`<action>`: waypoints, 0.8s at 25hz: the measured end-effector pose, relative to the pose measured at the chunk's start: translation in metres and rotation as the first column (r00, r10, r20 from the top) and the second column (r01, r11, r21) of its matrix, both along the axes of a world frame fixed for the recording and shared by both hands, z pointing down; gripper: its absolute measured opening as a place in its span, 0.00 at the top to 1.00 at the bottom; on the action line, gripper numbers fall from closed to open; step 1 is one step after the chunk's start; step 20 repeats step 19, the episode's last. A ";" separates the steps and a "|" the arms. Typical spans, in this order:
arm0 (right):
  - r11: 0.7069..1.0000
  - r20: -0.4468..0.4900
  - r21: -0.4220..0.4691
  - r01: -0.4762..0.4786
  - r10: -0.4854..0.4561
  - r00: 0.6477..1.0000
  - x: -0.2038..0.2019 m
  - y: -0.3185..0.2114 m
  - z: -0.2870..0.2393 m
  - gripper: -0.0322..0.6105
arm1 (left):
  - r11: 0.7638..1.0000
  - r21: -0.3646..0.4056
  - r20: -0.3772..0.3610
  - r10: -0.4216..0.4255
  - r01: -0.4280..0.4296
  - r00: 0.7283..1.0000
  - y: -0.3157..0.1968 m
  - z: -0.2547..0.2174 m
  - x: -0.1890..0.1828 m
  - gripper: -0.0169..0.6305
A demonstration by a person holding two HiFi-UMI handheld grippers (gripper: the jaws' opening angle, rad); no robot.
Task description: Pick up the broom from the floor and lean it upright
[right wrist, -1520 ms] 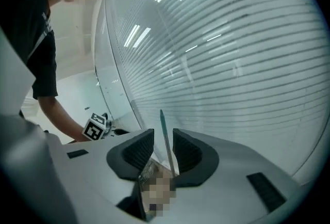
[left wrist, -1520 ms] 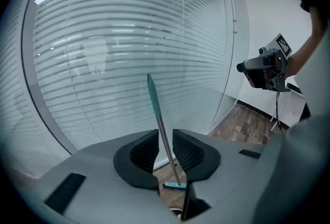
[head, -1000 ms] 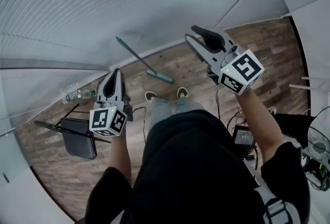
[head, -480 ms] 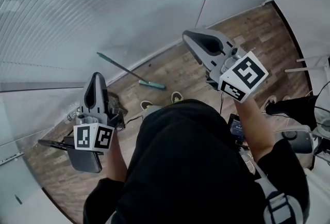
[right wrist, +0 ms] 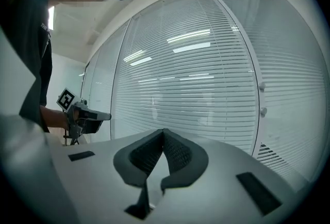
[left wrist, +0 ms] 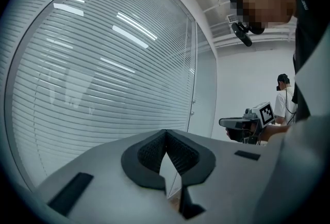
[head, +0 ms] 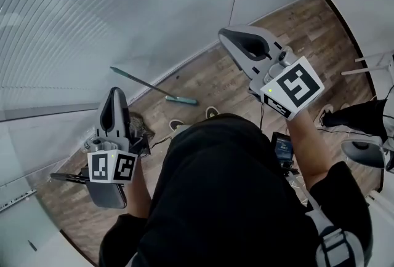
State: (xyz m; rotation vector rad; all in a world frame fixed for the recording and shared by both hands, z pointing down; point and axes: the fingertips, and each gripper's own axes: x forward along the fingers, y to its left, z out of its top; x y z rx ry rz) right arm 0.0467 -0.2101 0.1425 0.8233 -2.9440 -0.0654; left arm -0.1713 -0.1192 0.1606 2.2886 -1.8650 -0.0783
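The broom [head: 148, 83] leaned on the blind-covered wall [head: 86, 13]. The left hand-held gripper [head: 114, 95] and the right hand-held gripper [head: 228, 38] were both closed and empty. The task looked done, with only withdrawal left.

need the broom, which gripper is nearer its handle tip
The left gripper: in the head view its tips sit below the handle end of the broom; the right gripper is past the brush end.

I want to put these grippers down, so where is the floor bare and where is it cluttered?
Bare wood floor runs along the wall from right of the broom to the far corner. Another bare strip lies at the lower left beside the chair. It is crowded at the right around the black device.
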 end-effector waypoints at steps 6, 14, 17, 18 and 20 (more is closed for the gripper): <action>1.000 0.014 -0.001 -0.015 0.015 1.000 -0.001 0.002 -0.003 0.92 | 1.000 0.004 -0.006 0.011 -0.011 1.000 -0.005 -0.008 0.001 0.94; 0.999 0.013 -0.001 -0.037 0.037 0.999 0.001 0.003 -0.001 0.92 | 1.000 0.000 -0.015 0.020 -0.020 1.000 -0.004 -0.007 0.007 0.94; 0.999 0.000 0.000 -0.035 0.035 0.999 0.002 0.006 0.004 0.92 | 1.000 -0.005 -0.022 0.019 -0.019 1.000 -0.003 -0.006 0.007 0.94; 0.999 -0.005 -0.002 -0.036 0.036 0.999 0.003 0.006 0.006 0.92 | 1.000 -0.008 -0.028 0.018 -0.019 0.999 -0.003 -0.006 0.006 0.94; 0.999 -0.010 -0.004 -0.038 0.038 0.999 0.003 0.007 0.009 0.92 | 1.000 -0.010 -0.035 0.018 -0.018 0.999 -0.003 -0.005 0.006 0.94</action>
